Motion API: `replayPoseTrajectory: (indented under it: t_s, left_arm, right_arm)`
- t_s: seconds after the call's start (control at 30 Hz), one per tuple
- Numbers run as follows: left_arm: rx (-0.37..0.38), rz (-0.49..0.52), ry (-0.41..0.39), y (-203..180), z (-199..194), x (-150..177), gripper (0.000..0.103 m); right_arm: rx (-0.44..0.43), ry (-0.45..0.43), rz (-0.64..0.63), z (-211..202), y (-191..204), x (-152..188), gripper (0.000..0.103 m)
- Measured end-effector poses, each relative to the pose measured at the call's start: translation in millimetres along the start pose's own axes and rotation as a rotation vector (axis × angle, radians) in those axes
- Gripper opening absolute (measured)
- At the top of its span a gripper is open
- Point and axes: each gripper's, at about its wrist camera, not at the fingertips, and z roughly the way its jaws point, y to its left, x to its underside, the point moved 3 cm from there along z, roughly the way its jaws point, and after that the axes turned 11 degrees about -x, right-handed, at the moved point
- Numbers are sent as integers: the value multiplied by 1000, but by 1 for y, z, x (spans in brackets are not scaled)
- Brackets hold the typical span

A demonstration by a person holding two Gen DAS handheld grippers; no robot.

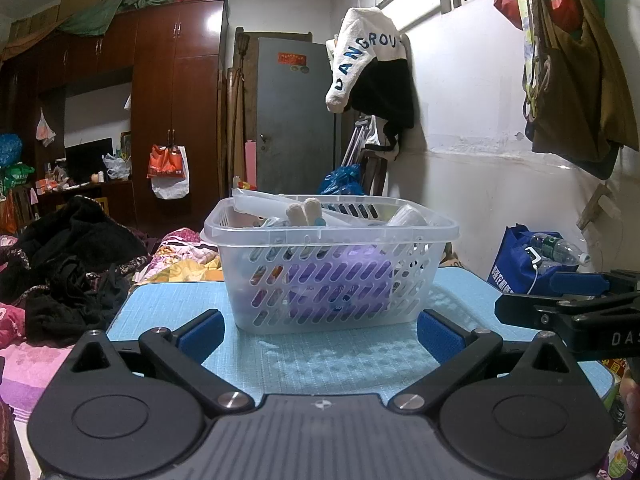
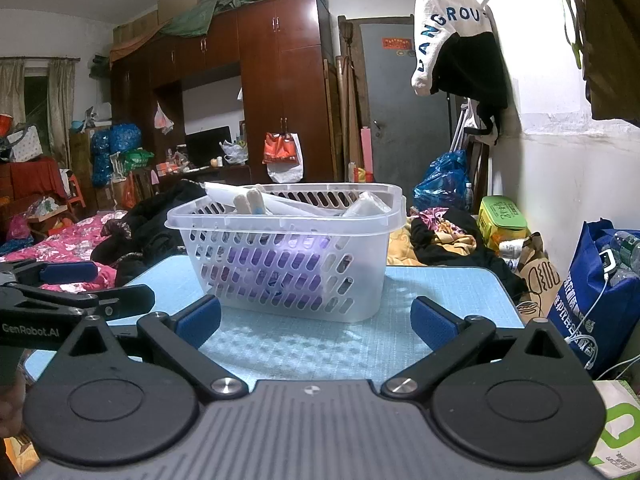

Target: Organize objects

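Your left gripper stands wide open, holding nothing; the basket sits at 12 o'clock on the desk, just beyond its fingertips. Your right gripper is likewise spread and empty, basket at 11 o'clock, apart.

We cannot identify the purple item behind the basket lattice | right gripper cut off at frame edge, jaw state undeterminable there | door sticker text illegible.
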Motion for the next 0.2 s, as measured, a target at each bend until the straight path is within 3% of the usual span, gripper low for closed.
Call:
replayPoseTrajectory:
  t_s: [0.2]
  left_arm:
    - [-19, -14, -11, 2, 0, -1, 103]
  right_arm:
    - [0, 0, -1, 0, 2, 0, 103]
